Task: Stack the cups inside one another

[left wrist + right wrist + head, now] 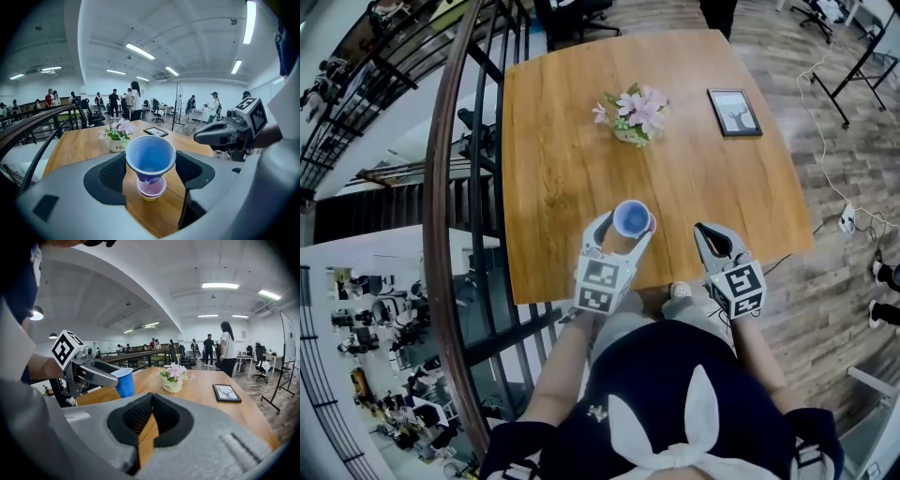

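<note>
Left gripper (625,228): jaws part open, closed onto the blue cup (150,155). Both pads bear on the cup wall just under the rim, one on each side. Cup upright, mouth up, nothing inside it. It is carried off the table (553,169), near the front edge.

Pink cup (151,189): stands upright on the table straight below the blue cup, in the gap between the left jaws but lower than the pads and clear of them. A pale yellow-green edge shows under the pink rim; whether that is another cup nested there, cannot tell. The blue cup's base sits at the pink cup's mouth, on the same axis. Contact between the two: cannot tell. In the head view the pink cup is hidden under the blue one.

Right gripper (705,232): jaws fully together, pads meeting, nothing between them. Only a sliver of tabletop shows through the slit. It hangs at the front edge, to the right of the left gripper and apart from it, well clear of both cups.

Elsewhere on the table: flower pot (633,119) near the middle; picture frame (734,112) lying flat to its right, toward the far right corner. Both well apart from the cups.
</note>
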Demonstrator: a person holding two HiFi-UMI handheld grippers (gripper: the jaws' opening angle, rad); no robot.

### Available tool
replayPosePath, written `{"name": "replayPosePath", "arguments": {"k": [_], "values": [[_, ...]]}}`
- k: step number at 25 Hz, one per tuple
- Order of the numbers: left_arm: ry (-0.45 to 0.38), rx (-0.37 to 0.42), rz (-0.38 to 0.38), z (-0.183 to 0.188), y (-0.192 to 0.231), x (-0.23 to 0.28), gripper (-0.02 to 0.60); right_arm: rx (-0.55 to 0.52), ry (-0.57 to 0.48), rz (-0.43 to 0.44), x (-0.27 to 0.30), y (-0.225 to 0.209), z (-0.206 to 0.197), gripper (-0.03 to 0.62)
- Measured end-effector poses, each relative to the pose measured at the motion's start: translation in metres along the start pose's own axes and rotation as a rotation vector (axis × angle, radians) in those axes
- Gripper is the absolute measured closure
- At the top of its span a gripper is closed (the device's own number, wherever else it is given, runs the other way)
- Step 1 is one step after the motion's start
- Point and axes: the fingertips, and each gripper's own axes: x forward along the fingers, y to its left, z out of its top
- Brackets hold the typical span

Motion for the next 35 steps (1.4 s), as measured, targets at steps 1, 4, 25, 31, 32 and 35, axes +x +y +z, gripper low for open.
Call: {"name": "replayPosePath", "arguments": {"k": [1,4,25,31,32,35], "values": [[0.01,-0.002,-0.006,-0.003,-0.001,0.003,0.238,0.001,0.0,-0.002,-0.001,0.0,0.0,0.595],[0.037,-0.013,-0.019,-0.012,-0.005,0.012,0.238,0.001,0.001,-0.007,-0.004,0.001,-0.001,0.595],[0.149,-0.073,-0.043,-0.059,-0.012,0.044,0.238,0.004,0.031,0.005,-0.005,0.018,-0.012,0.595],[0.156,-0.079,-0.035,-0.064,-0.008,0.048,0.238,-0.001,0.036,0.008,-0.004,0.019,-0.012,0.595],[0.151,-0.078,-0.028,-0.066,-0.006,0.049,0.238,-0.001,0.035,0.009,-0.003,0.019,-0.012,0.595],[0.15,-0.083,-0.02,-0.068,-0.005,0.05,0.238,-0.002,0.031,0.013,-0.003,0.019,-0.011,0.595]]}}
